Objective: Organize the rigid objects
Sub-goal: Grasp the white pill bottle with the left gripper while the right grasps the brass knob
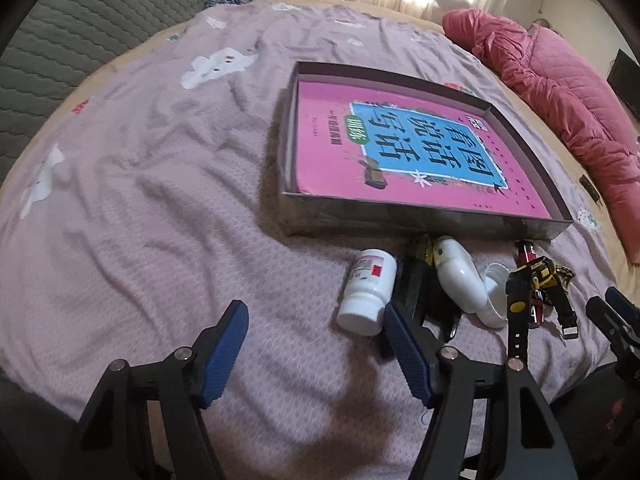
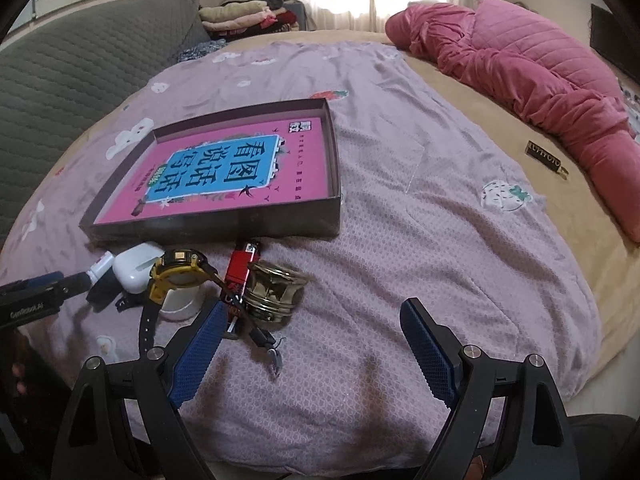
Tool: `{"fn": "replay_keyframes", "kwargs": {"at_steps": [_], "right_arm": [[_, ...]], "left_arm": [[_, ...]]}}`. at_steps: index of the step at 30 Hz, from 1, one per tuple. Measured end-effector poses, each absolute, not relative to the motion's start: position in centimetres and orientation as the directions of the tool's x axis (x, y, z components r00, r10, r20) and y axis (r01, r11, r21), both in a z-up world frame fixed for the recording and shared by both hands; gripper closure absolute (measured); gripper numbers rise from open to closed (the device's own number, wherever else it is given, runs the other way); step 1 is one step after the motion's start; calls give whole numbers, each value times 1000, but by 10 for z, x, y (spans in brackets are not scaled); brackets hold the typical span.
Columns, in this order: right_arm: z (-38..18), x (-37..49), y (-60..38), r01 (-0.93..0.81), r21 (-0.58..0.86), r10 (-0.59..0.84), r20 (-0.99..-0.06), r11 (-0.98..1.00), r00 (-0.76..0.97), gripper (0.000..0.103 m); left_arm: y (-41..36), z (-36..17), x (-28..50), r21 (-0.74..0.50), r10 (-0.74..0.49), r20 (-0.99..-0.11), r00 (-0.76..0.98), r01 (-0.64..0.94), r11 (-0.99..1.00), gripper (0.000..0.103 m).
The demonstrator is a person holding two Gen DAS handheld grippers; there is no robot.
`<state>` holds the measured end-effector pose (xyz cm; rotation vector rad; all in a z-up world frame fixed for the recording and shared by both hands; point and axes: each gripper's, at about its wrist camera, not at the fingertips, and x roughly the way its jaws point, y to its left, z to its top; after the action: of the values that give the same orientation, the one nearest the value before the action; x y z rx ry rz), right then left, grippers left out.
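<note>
A shallow dark box (image 1: 420, 218) (image 2: 212, 229) lies on the lilac bedsheet with a pink book (image 1: 400, 148) flat inside it. In front of the box is a cluster: a white pill bottle (image 1: 368, 288) on its side, a white curved case (image 1: 456, 272), a yellow-and-black watch (image 2: 176, 274), a red lighter (image 2: 244, 260) and a brass-coloured piece (image 2: 272, 292). My left gripper (image 1: 314, 312) is open over the sheet, its right fingertip beside the bottle. My right gripper (image 2: 314, 308) is open, its left finger beside the brass piece and the watch strap.
A pink quilted duvet (image 2: 540, 80) runs along the right side of the bed. A grey padded headboard (image 2: 60, 80) stands at the left, with folded clothes (image 2: 248, 12) behind it. A small black-and-gold tag (image 2: 544, 156) lies on the tan blanket.
</note>
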<state>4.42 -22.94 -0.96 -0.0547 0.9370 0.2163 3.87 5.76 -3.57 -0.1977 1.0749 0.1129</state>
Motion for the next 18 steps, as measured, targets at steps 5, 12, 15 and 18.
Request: {"fn": "replay_keyframes", "kwargs": {"at_steps": [5, 12, 15, 18], "right_arm": [[-15, 48, -229, -209, 46, 158, -816, 977, 556, 14], [-22, 56, -226, -221, 51, 165, -827, 974, 538, 14], [-24, 62, -226, -220, 65, 175, -830, 973, 529, 14], [-25, 70, -229, -199, 79, 174, -834, 977, 524, 14]], "left_arm": [[55, -40, 45, -85, 4, -886, 463, -172, 982, 38], [54, -50, 56, -58, 14, -904, 426, -156, 986, 42], [53, -50, 60, -43, 24, -901, 432, -145, 988, 46], [50, -50, 64, -29, 31, -899, 437, -130, 991, 51]]}}
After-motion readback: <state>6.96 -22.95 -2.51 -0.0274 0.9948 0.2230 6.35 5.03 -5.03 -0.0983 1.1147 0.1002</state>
